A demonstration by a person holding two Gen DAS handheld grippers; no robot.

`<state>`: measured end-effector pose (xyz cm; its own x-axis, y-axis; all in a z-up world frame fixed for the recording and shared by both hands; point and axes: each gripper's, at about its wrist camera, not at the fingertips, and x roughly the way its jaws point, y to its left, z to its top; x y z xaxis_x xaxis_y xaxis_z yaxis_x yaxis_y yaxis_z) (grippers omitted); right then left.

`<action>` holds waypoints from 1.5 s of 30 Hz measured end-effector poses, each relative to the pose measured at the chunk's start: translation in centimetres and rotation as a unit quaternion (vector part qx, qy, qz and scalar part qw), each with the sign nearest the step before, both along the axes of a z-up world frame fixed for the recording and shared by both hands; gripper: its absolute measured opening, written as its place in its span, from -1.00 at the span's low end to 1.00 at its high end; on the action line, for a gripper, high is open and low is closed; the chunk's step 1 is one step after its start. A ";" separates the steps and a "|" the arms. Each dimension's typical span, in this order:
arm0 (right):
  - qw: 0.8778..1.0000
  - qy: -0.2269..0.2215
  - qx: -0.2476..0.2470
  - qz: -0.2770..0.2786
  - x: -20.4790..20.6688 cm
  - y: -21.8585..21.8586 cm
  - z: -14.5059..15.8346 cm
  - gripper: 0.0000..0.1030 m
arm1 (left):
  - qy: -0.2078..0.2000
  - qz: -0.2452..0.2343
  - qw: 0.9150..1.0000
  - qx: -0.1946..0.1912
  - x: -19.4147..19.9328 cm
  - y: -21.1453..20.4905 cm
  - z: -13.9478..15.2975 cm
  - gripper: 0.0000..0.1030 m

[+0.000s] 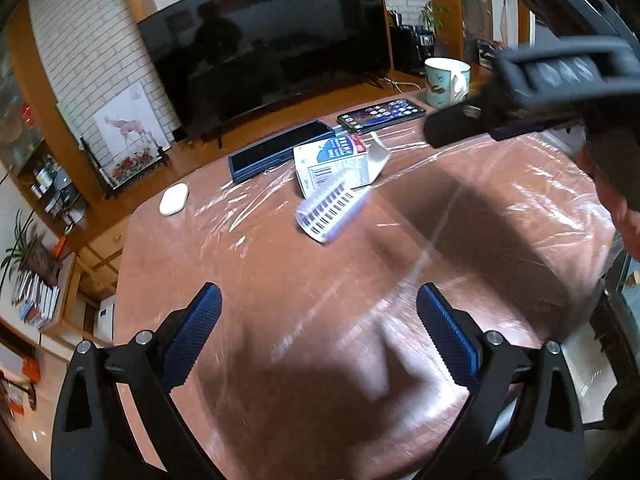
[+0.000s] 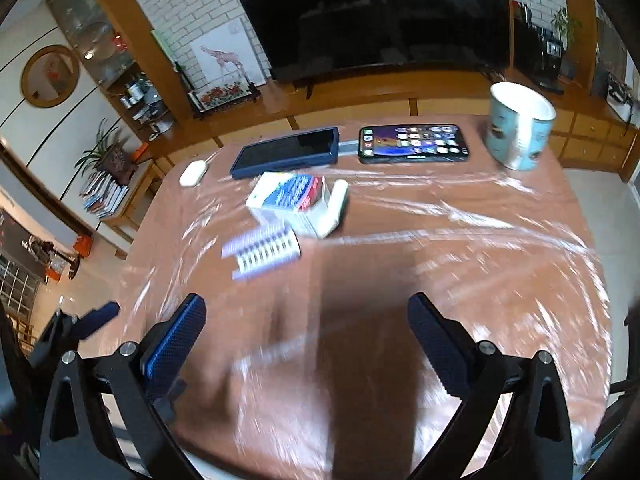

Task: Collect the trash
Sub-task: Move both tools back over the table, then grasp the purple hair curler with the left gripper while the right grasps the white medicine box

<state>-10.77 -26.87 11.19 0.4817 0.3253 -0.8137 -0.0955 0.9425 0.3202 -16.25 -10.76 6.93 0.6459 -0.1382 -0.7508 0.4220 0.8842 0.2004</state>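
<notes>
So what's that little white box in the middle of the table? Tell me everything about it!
The small box looks like thin cardboard, mostly white with a blue panel, a red patch and a barcode on one side. It lies flat on the plastic-covered table, and one end flap hangs open. A strip of small blister packs lies right against its near edge, and the dark blue case sits just behind it. No hand-held gripper touches it. The print is too blurred to read.

Things on my plastic-covered table [image 2: 500, 240]

Along the far edge I see a white earbud case [image 2: 193, 173], a dark blue phone [image 2: 286, 152], a lit smartphone [image 2: 414, 143] and a teal mug [image 2: 520, 126]; a dark television [image 2: 380, 16] stands beyond.
</notes>
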 end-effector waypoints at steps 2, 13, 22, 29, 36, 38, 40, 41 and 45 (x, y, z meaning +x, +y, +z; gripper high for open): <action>1.000 0.013 -0.013 -0.007 2.4 1.2 -0.9 0.92 | 0.004 -0.010 1.000 0.003 1.3 0.0 -0.4 0.91; 0.996 0.078 -0.029 -0.045 11.1 5.1 -4.8 0.92 | 0.017 -0.081 0.996 0.020 6.4 -1.4 -2.7 0.91; 0.993 0.102 -0.049 -0.038 13.9 6.6 -6.1 0.92 | 0.024 -0.129 0.990 0.044 8.3 -3.3 -4.3 0.91; 0.992 0.117 -0.001 -0.045 14.9 6.1 -6.3 0.92 | 0.023 -0.158 0.986 0.043 8.4 -3.9 -4.5 0.91; 0.989 0.144 -0.040 -0.015 15.7 7.7 -6.9 0.92 | 0.020 -0.176 0.983 0.044 7.7 -4.2 -4.4 0.91; 0.988 0.149 -0.044 -0.013 15.9 7.8 -7.4 0.92 | 0.018 -0.182 0.982 0.049 7.8 -4.2 -4.5 0.91; 0.987 0.154 -0.040 -0.003 16.0 7.9 -7.9 0.81 | 0.018 -0.188 0.980 0.057 8.1 -4.3 -4.8 0.91; 0.987 0.155 -0.039 0.002 16.0 7.9 -8.0 0.74 | 0.020 -0.190 0.980 0.059 8.1 -4.4 -4.9 0.86; 0.989 0.142 -0.027 0.013 15.7 7.7 -7.9 0.69 | 0.043 -0.199 0.979 0.030 8.4 -4.2 -4.7 0.42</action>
